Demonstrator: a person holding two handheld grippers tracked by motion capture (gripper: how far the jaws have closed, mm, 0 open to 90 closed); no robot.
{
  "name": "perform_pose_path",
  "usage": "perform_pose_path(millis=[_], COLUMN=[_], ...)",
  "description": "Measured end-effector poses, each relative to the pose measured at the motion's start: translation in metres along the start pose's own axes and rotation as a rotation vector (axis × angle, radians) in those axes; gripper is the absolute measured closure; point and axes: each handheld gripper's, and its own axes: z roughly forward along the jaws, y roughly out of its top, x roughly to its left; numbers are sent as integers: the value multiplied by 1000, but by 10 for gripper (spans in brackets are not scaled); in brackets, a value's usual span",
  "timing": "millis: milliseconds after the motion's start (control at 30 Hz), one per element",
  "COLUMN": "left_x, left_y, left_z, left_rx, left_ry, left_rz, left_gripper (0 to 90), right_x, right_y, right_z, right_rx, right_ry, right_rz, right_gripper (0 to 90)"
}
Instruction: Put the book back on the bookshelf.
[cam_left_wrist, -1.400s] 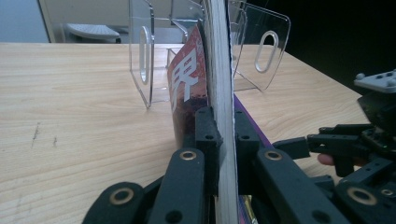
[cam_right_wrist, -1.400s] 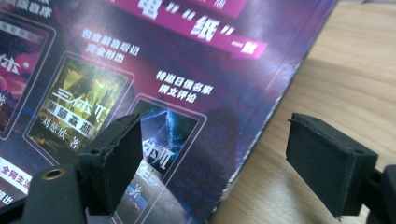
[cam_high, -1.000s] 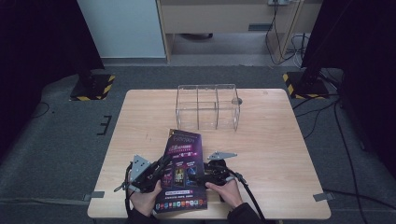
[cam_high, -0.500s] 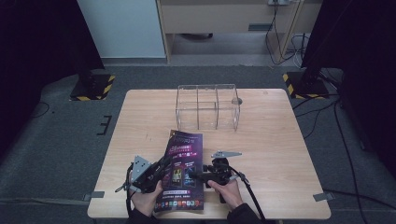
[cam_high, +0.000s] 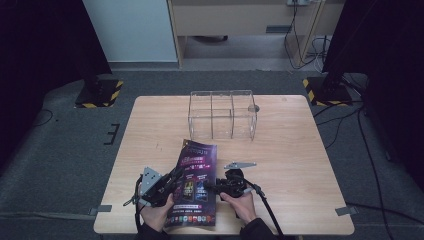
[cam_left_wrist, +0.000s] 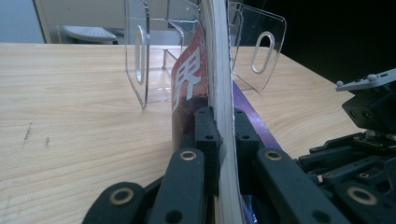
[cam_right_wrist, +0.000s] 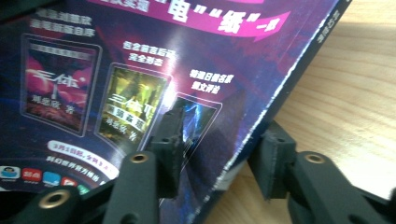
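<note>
At the near edge of a wooden table, a person holds a purple magazine between two handheld grippers, seen from the high view. Its glossy cover faces up and its far end points toward a clear plastic organizer standing well apart near the table's far side.

On the magazine's left edge, the left gripper has its jaws pressed together on the pages. From the left gripper view, the magazine stands edge-on between the two black jaws of that gripper, its pale page block clamped tight on both sides, with the organizer's clear walls and slotted handles beyond it on the table.

On the magazine's right edge, the right gripper reaches in from the side. In the right gripper view, its jaws are spread around the worn edge of the cover: one jaw lies over the printed face, the other sits below and outside the edge over the bare wood. That gripper straddles the edge rather than squeezing it; a gap shows between the outer jaw and the paper.

Both of the person's hands rest low at the table's front edge, the left hand and right hand each wrapped around a gripper body, with cables trailing back.
</note>
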Motion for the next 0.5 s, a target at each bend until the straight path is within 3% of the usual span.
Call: perform_pose_path(millis=[100,333,500], left_x=[2,3,7], left_y=[0,0,0], left_z=[1,0,-2], left_rx=[0,2,-16], left_ry=[4,11,21], left_rz=[-7,-2,-24], left_gripper=[840,839,837], right_x=[2,3,5], right_y=[2,3,7], right_z=[-5,-7,-20], right_rx=[-13,-9,-59], right_ry=[26,23,31], right_rz=[27,51,56], right_gripper=[699,729,785])
